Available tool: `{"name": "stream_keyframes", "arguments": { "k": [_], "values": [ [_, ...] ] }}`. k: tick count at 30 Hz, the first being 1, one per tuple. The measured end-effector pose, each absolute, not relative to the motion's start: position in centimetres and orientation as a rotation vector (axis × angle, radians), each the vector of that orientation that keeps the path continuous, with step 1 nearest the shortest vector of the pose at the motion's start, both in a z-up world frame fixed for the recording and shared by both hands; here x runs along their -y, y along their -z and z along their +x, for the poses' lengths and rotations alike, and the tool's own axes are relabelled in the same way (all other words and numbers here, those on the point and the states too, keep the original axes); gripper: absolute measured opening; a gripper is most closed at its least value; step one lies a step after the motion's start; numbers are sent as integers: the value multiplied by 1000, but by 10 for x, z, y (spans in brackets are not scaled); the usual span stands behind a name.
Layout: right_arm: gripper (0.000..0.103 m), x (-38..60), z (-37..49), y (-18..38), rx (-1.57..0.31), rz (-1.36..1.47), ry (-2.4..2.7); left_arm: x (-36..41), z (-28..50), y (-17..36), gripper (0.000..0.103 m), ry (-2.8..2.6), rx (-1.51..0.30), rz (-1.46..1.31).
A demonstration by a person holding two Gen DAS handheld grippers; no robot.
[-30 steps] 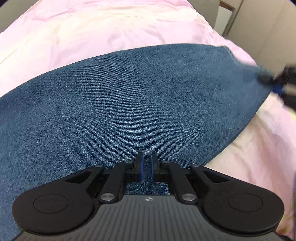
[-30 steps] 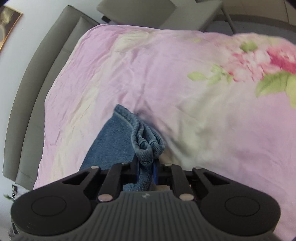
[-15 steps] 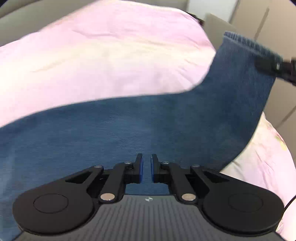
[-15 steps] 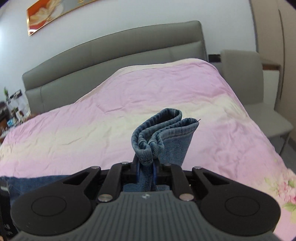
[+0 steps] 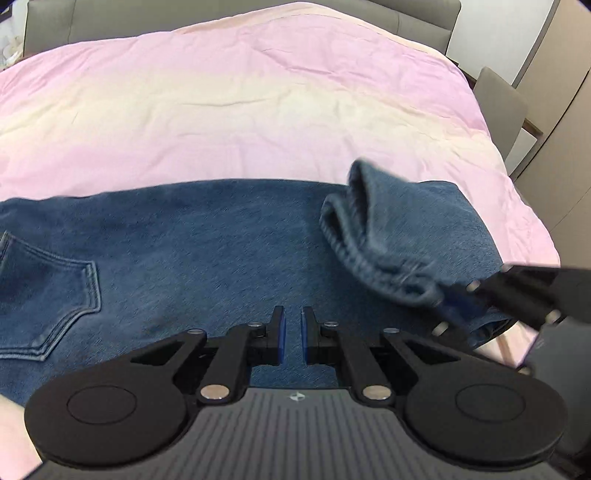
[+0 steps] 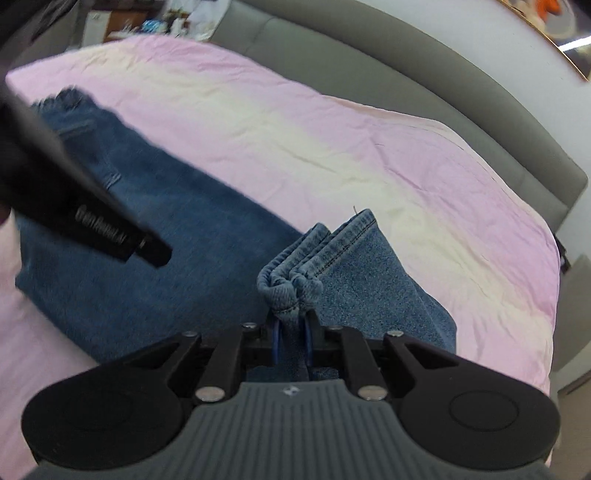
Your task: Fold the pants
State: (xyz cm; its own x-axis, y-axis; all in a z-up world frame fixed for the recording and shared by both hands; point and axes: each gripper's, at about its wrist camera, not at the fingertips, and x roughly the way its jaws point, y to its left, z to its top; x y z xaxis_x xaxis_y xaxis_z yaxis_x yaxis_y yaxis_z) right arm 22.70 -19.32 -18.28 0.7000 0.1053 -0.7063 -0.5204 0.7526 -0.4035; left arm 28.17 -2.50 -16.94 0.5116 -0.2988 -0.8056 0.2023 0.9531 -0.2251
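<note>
Right claw (image 6: 293, 334) pinches the pants (image 6: 192, 236) hem; left claw (image 5: 293, 334) nearly pressed together above denim, gripping nothing

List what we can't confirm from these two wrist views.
- Left tool grip: jaws nearly shut over the jeans; whether they pinch cloth is hidden by the fingers.
- Waistband: cut off at the left view's left edge.
- Cuffs in the right tool: layer count unclear, bunched.
- Shelf items: blurred, right view.
</note>
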Motion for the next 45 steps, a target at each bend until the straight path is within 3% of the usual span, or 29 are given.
{"name": "stream_keyframes", "arguments": {
  "k": [7, 8, 11, 15, 19, 23, 26, 32, 33, 34, 35, 40, 45],
  "values": [
    [15, 167, 215, 231, -765, -831, -405, 7, 282, 168, 7, 300, -1002, -153],
    [17, 167, 217, 230, -765, -830, -409, 6, 282, 168, 7, 303, -1003, -161],
    [34, 171, 218, 218, -785, -794, -445, 4, 285, 167, 7, 320, -1004, -188],
    [42, 181, 216, 190, -825, -703, -500, 4, 291, 168, 7, 361, -1014, -244],
    [47, 209, 218, 158, -850, -561, -515, 8, 297, 165, 20, 408, -1017, -315],
    [45, 249, 234, 145, -877, -456, -449, 19, 308, 168, 32, 457, -1029, -413],
    [27, 283, 251, 152, -908, -376, -386, 33, 317, 181, 35, 476, -1071, -471],
    [26, 315, 259, 163, -931, -259, -319, 59, 329, 216, 40, 424, -1169, -476],
    [26, 319, 258, 163, -924, -254, -307, 61, 330, 221, 39, 413, -1182, -475],
    [26, 324, 258, 162, -918, -245, -294, 62, 328, 222, 26, 404, -1177, -475],
    [26, 331, 257, 159, -912, -232, -285, 61, 326, 220, 20, 404, -1161, -468],
    [25, 365, 252, 152, -911, -132, -242, 61, 311, 208, 16, 384, -1121, -429],
    [24, 379, 253, 192, -967, -5, -238, 78, 308, 217, 16, 354, -1176, -293]
  ]
}}
